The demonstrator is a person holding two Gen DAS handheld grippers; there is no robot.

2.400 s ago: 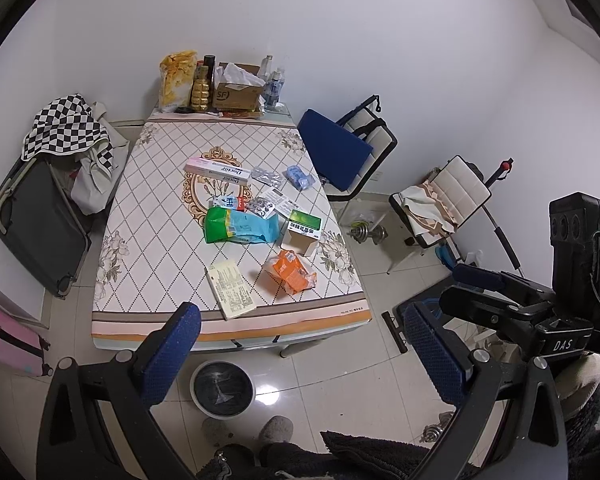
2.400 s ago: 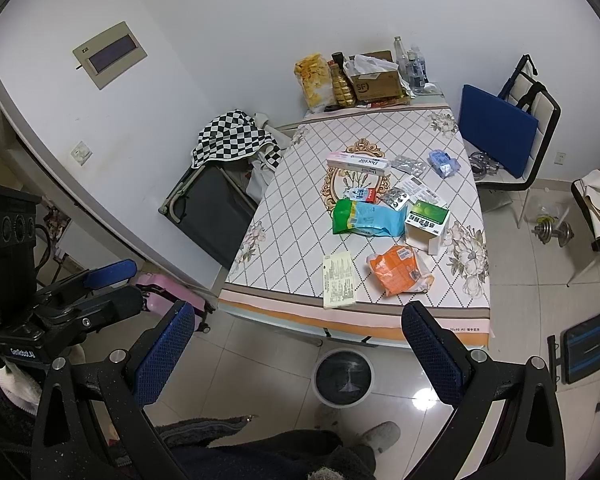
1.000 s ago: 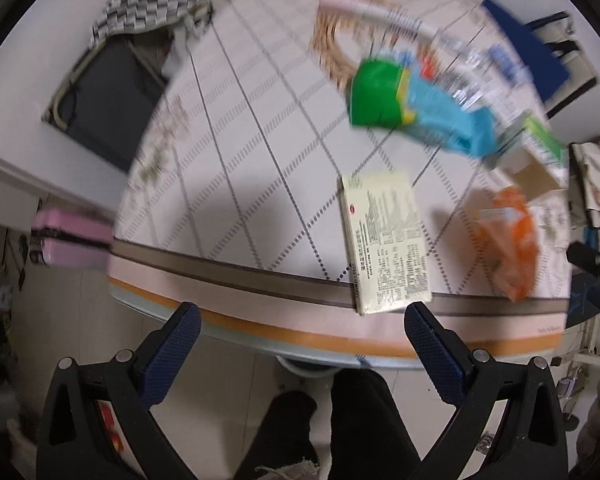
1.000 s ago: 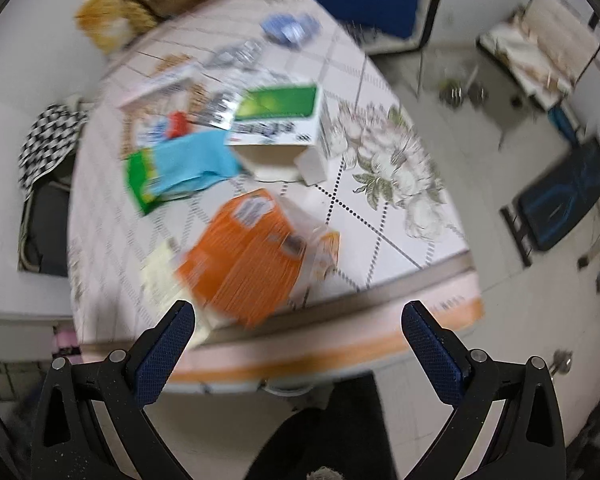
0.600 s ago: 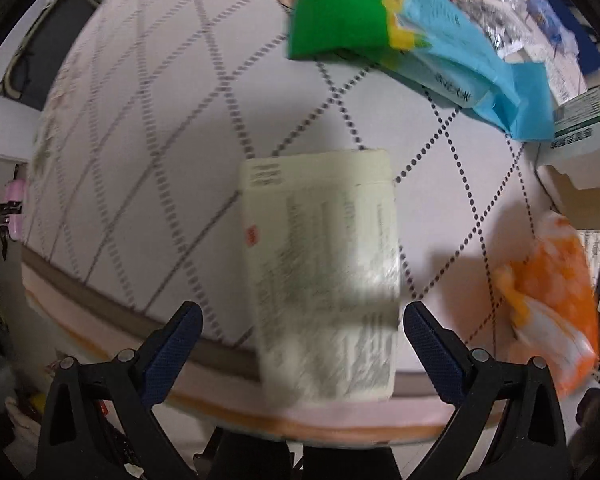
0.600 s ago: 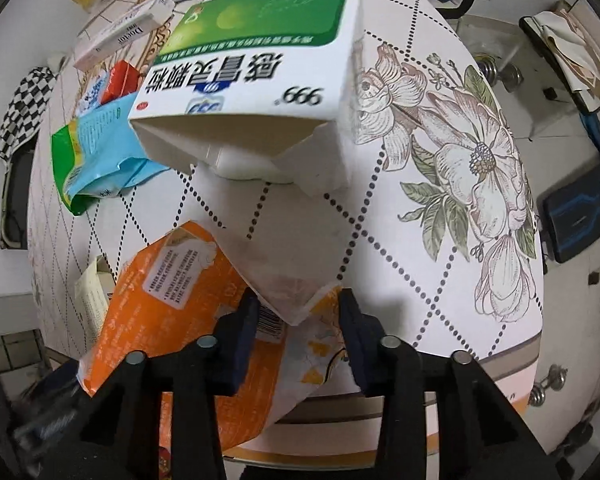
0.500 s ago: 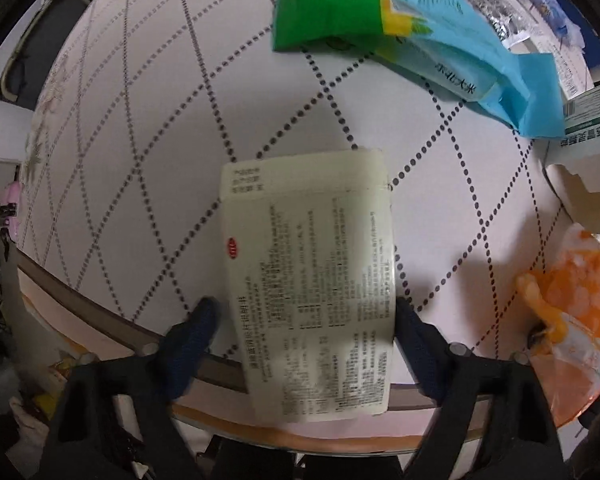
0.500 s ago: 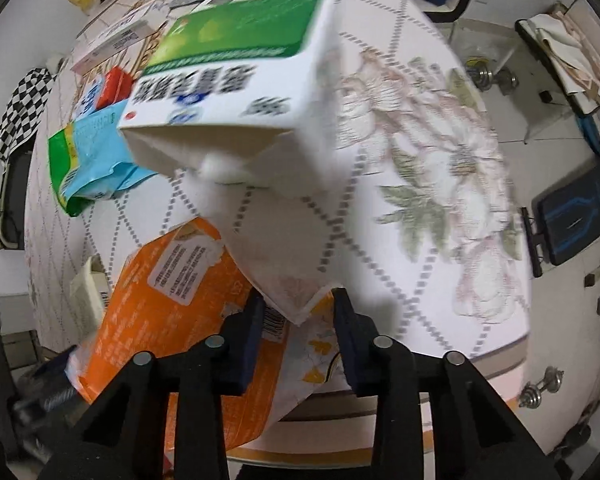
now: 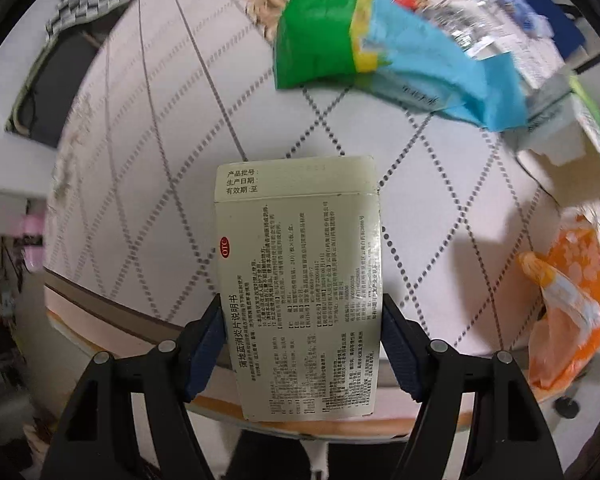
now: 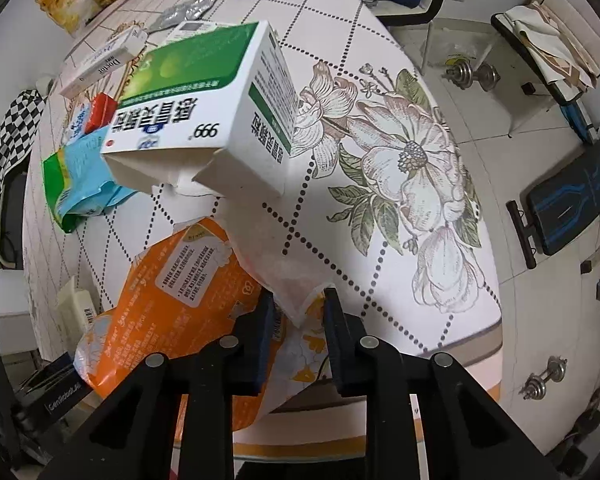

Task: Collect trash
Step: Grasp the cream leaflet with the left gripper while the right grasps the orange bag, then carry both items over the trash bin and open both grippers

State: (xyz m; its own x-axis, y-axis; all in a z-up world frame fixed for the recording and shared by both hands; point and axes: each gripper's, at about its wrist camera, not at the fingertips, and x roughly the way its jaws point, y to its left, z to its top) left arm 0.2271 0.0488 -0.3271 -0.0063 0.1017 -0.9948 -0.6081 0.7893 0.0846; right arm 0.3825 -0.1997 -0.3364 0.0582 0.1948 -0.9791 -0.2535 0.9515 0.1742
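My left gripper is shut on a flat cream medicine box printed with small text, at the table's near edge. My right gripper is shut on the torn clear corner of an orange snack bag that lies at the table's front edge. The orange bag also shows at the right of the left wrist view. The cream box shows at the left of the right wrist view.
A green and white 999 medicine carton lies open beyond the orange bag. A green and blue packet lies farther in. The table has a diamond and flower cloth. Dumbbells and a chair stand on the floor at right.
Both grippers came down from above the floor to the table. The left closed on the cream box. The right closed on the orange bag's corner and the carton shifted in view.
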